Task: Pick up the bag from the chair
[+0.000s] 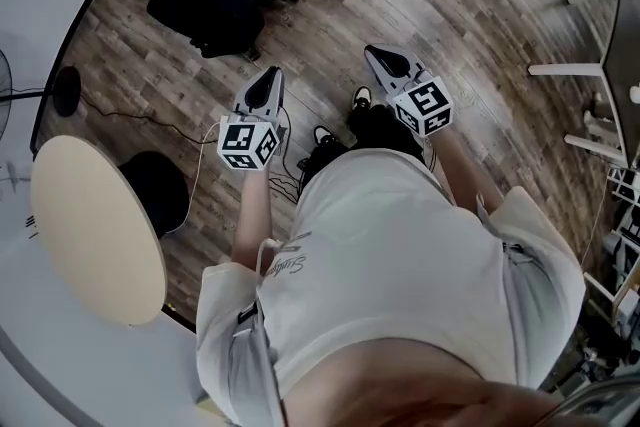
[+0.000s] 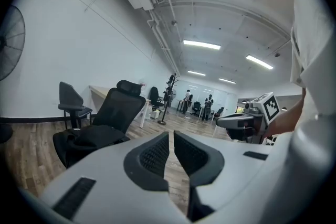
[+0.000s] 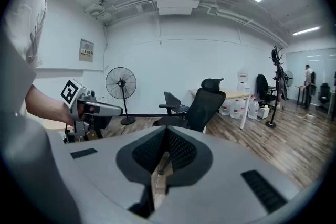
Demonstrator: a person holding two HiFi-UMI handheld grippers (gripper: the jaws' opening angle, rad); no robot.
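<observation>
head view from above: a person in a white shirt (image 1: 400, 255) stands on a wood floor (image 1: 480, 25) and holds the left gripper (image 1: 272, 75) and the right gripper (image 1: 373, 52) out in front, side by side and apart. both point toward the upper part of the frame. the left gripper's jaws are drawn together, with only a thin slit between the pads and nothing in it. the right gripper's jaws meet at their tips and hold nothing. the black bag (image 2: 92, 138) lies slumped on the seat of a black office chair (image 2: 123, 105). in the head view that chair stands at the upper left, well apart from both grippers and nearer the left one. a round pale table top (image 1: 95, 225) lies at the person's left. in the right gripper view a standing fan (image 3: 121, 83) stands against the white wall, and a long desk (image 3: 239, 95) stands behind the chair.
</observation>
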